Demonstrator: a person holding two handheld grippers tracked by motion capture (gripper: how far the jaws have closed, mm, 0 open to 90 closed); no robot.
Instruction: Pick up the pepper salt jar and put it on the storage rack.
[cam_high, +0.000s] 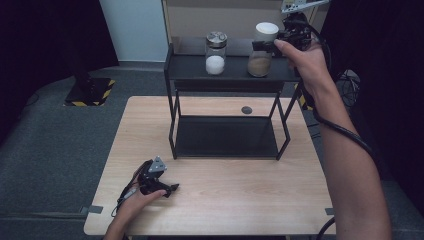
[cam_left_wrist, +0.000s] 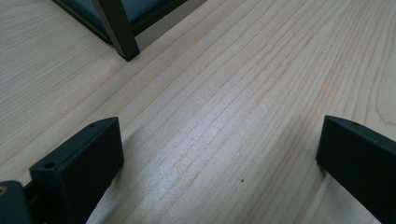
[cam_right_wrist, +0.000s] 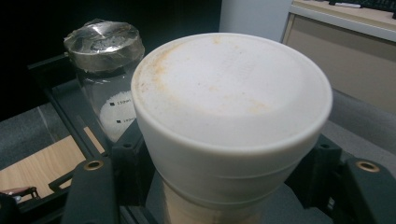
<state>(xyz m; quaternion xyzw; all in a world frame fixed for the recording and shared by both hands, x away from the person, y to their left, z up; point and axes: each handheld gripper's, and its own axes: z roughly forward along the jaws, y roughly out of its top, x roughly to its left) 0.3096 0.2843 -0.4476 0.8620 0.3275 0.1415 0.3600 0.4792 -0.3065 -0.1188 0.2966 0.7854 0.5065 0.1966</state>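
Observation:
A glass jar with a white lid (cam_high: 266, 30) and brown powder inside stands at the right of the black rack's top shelf (cam_high: 190, 67). My right gripper (cam_high: 264, 46) is shut on this jar just under the lid; the stained white lid (cam_right_wrist: 231, 88) looms close between its jaws. To its left on the same shelf stands a second jar (cam_high: 216, 52) with a metal lid (cam_right_wrist: 103, 42) and white powder. My left gripper (cam_high: 171, 189) rests on the wooden table (cam_high: 240, 200) at the front left, open, with only bare wood between its jaws (cam_left_wrist: 219, 154).
The rack's lower shelf (cam_high: 225, 136) is a dark bare panel on the table. A small dark round hole (cam_high: 246, 110) sits in the tabletop behind the rack. A stand base with yellow-black stripes (cam_high: 90, 92) is on the floor at the far left.

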